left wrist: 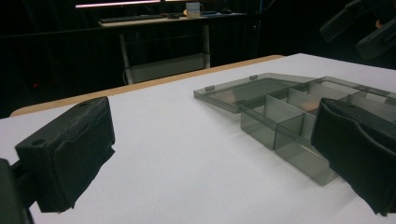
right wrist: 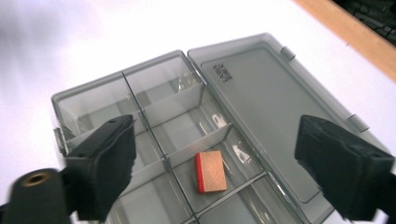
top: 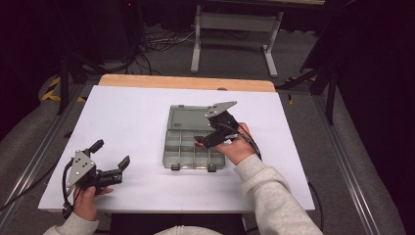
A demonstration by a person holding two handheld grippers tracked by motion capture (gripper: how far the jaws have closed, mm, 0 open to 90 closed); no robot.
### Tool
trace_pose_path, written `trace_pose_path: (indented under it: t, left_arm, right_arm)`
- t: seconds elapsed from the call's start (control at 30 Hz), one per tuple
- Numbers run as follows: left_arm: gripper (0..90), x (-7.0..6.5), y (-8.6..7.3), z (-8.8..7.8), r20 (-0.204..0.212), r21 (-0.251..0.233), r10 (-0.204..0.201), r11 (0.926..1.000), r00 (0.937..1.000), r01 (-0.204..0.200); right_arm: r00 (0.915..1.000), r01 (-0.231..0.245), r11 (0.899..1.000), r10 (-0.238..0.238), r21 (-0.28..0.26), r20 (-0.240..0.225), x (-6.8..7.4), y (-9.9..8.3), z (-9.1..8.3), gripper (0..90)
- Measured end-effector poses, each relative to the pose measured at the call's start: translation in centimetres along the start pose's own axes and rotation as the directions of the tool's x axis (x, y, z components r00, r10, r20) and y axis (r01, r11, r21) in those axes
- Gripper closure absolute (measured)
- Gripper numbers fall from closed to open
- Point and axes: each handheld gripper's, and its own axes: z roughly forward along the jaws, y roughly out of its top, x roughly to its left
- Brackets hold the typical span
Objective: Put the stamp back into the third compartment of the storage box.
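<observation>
- The right gripper (right wrist: 215, 168) is sitting nearest the lens in the right gripper view, its two black jaws rising wide apart from the bottom edge, with nothing between them.
- A small flat block with a tan cork-like top and a red side (right wrist: 211, 171) is lying below that gap, in one compartment of the smoky grey transparent plastic organiser box (right wrist: 93, 100), next to the hinge side and apart from both jaws.
- The box's hinged lid (right wrist: 261, 107) is lying folded open and flat on the white bench (right wrist: 93, 37).
- In the high view the right gripper (top: 208, 137) is hovering over the right part of the box (top: 178, 154), held in a hand with a light grey sleeve.
- The left gripper (top: 111, 154) is resting near the bench's (top: 132, 112) front left corner, well apart from the box, its jaws standing wide and empty.
- In the left gripper view the box (left wrist: 280, 126) is showing between those jaws, farther off on the bench (left wrist: 177, 158), with the open lid (left wrist: 252, 88) behind its compartments.
</observation>
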Motion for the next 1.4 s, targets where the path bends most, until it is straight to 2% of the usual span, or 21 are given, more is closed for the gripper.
trace_pose_path:
  t: [0.23,0.53,0.67,0.87,1.07,1.2,1.23,1.3,1.33,1.4]
  left_arm:
    - [0.7,0.0,0.1,0.0,-0.003,-0.002,-0.003,1.0000,1.0000,0.003]
    - [0.7,0.0,0.1,-0.1,-0.003,-0.005,-0.003,1.0000,1.0000,0.003]
    - [0.7,0.0,0.1,-0.1,-0.003,-0.005,-0.004,1.0000,1.0000,0.004]
    - [0.7,0.1,0.0,-0.1,-0.004,-0.003,-0.003,1.0000,1.0000,0.003]
    - [0.7,0.0,0.0,-0.1,-0.005,-0.002,-0.002,1.0000,1.0000,0.002]
    - [0.7,0.0,0.0,-0.2,-0.006,-0.004,-0.001,1.0000,1.0000,0.001]
    - [0.7,0.1,0.0,-0.2,-0.006,-0.004,-0.002,1.0000,1.0000,0.002]
    - [0.7,0.1,0.0,-0.2,-0.008,-0.006,-0.003,1.0000,1.0000,0.003]
    - [0.7,0.0,0.0,-0.2,-0.009,-0.006,-0.003,1.0000,1.0000,0.003]
    - [0.7,0.0,0.0,-0.2,-0.008,-0.005,-0.001,1.0000,1.0000,0.001]
  right_arm:
    - [0.9999,0.010,0.997,-0.010,-0.083,0.002,0.4,0.0,-1.9,4.3]
    - [0.9998,0.016,0.992,-0.017,-0.122,-0.011,0.8,-0.3,-3.0,1.8]
    - [0.9992,0.027,0.986,-0.032,-0.162,-0.026,1.1,-0.5,-3.7,0.3]
    - [0.9992,0.030,0.974,-0.035,-0.224,-0.019,1.7,-1.2,-4.9,0.2]
    - [0.9994,0.030,0.964,-0.033,-0.263,-0.007,2.3,-2.1,-5.8,0.2]
    - [0.9997,0.024,0.954,-0.024,-0.300,0.003,2.5,-2.9,-6.8,0.2]
    - [0.9997,0.024,0.948,-0.022,-0.318,0.010,2.6,-3.4,-7.1,0.5]
    - [0.9997,0.025,0.945,-0.022,-0.326,0.015,2.6,-3.7,-7.3,1.0]
    - [0.9995,0.027,0.939,-0.021,-0.342,0.023,2.7,-4.3,-7.6,1.4]
    - [0.9996,0.025,0.936,-0.018,-0.350,0.023,2.8,-4.6,-7.6,1.6]
